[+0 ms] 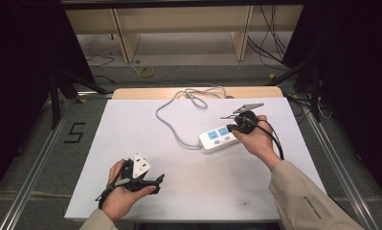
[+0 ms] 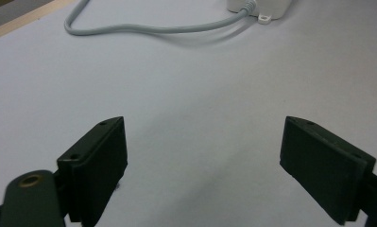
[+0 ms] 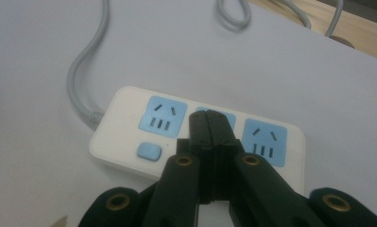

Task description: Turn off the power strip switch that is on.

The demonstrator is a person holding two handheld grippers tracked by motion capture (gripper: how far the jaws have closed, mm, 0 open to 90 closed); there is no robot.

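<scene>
While the right tongs (image 3: 209, 124) sit pressed together with nothing between them, their tips hover over the middle socket of the white power strip (image 3: 129, 137); that strip lies right of centre on the white surface (image 1: 131, 129), its grey cable (image 1: 167, 122) looping toward the upper edge; the left tongs (image 2: 205, 156) stand wide apart, empty, lower left.

The left hand (image 1: 119, 191) comes in from the bottom and holds the left gripper (image 1: 150, 184) low, pointing to the right. Its two jaws stand wide apart with nothing between them. The right hand (image 1: 255, 139) reaches farther forward. The right gripper (image 1: 229, 127) points left, its jaws pressed tight together.
</scene>
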